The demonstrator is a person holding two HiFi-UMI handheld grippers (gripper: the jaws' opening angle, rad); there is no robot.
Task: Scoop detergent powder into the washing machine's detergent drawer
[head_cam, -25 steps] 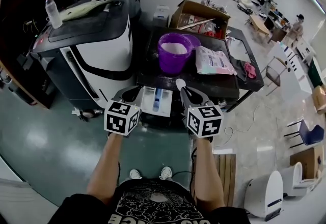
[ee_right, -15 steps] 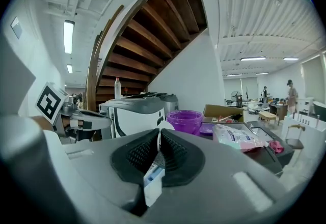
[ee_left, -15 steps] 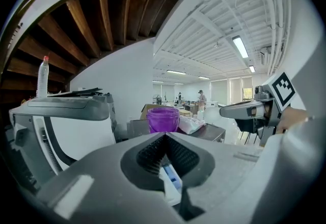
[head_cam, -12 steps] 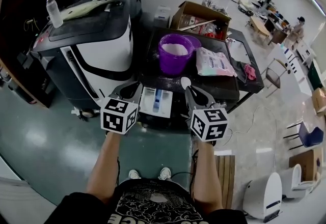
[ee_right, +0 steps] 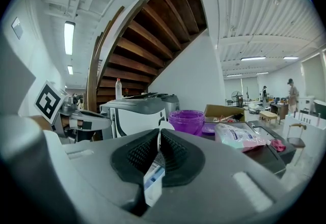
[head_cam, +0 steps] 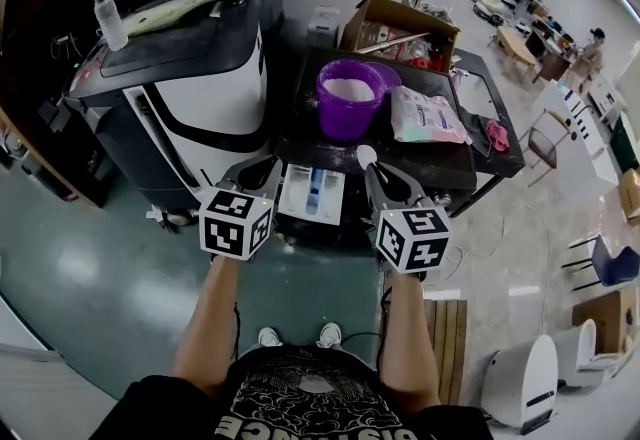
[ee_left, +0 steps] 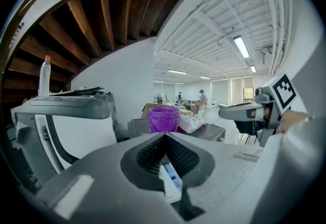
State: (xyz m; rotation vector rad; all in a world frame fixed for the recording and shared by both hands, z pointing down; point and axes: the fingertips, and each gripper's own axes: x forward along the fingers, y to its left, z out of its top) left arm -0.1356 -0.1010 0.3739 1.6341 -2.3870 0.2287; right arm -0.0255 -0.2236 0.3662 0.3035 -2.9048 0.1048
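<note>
- The detergent drawer (head_cam: 310, 194) sits between the grippers, at 6 o'clock from the purple bucket (head_cam: 348, 98) of powder.
- The right gripper (head_cam: 373, 173) pinches a white scoop (head_cam: 366, 156). The left gripper (head_cam: 262, 175) is pressed together and empty.
- Recommended: reach to 12 o'clock, fill the scoop level, and return slowly.

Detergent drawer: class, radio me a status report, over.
Left hand-held gripper shut, empty. Right hand-held gripper shut on scoop. Detergent drawer open between both. Nothing blocking.
</note>
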